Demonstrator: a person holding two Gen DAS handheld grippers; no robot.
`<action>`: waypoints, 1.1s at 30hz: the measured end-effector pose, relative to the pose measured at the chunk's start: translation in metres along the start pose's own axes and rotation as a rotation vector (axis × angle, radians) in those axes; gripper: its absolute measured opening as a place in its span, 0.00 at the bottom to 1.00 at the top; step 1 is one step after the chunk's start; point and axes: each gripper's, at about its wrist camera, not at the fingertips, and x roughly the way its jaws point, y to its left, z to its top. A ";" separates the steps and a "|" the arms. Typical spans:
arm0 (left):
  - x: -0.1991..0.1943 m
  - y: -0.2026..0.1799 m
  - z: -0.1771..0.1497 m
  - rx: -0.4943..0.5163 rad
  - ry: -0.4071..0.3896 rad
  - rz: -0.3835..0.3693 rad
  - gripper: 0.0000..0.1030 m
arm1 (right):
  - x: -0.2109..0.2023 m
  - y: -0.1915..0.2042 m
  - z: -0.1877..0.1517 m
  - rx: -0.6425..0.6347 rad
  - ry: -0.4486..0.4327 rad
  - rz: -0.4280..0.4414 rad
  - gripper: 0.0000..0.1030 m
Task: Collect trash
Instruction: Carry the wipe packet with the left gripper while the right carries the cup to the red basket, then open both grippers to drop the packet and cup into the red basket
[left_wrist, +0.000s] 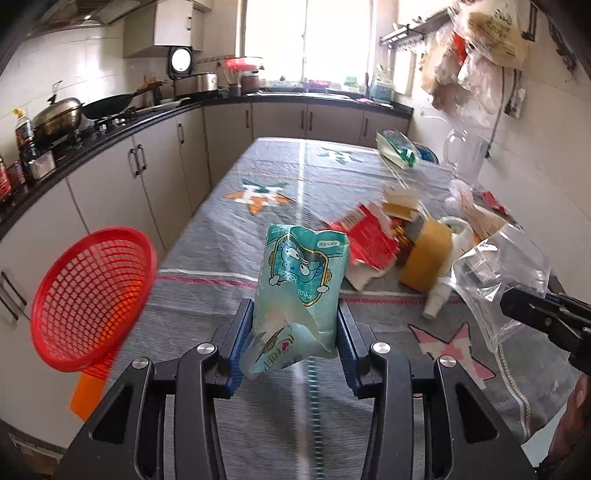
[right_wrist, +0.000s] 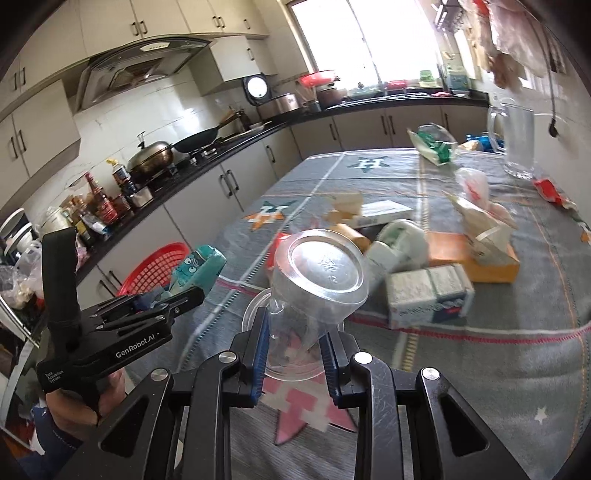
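Note:
My left gripper (left_wrist: 295, 332) is shut on a teal cartoon snack wrapper (left_wrist: 303, 280) and holds it upright above the grey tablecloth (left_wrist: 229, 236). A red mesh basket (left_wrist: 88, 299) sits tilted at the table's left edge, left of the wrapper. My right gripper (right_wrist: 295, 343) is shut on a crushed clear plastic cup (right_wrist: 317, 277), bottom facing the camera. In the left wrist view the right gripper (left_wrist: 524, 310) shows at the right, holding the clear plastic (left_wrist: 498, 273). In the right wrist view the left gripper (right_wrist: 173, 295) with the wrapper (right_wrist: 195, 269) is in front of the basket (right_wrist: 155, 269).
Loose trash lies on the right half of the table: a red carton (left_wrist: 369, 236), a brown box (left_wrist: 424, 258), a white bottle (left_wrist: 439, 295), a grey-white carton (right_wrist: 428, 295), an orange box (right_wrist: 476, 258), a green bag (right_wrist: 436, 144). A glass jug (right_wrist: 517, 140) stands at the far right. Kitchen counter (left_wrist: 110, 133) runs along the left.

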 end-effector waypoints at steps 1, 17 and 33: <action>-0.003 0.007 0.002 -0.012 -0.009 0.012 0.40 | 0.003 0.004 0.003 -0.002 0.006 0.013 0.28; -0.031 0.138 0.011 -0.198 -0.076 0.186 0.41 | 0.092 0.107 0.054 -0.094 0.123 0.209 0.28; 0.001 0.237 -0.006 -0.354 -0.007 0.252 0.41 | 0.187 0.210 0.071 -0.159 0.247 0.311 0.28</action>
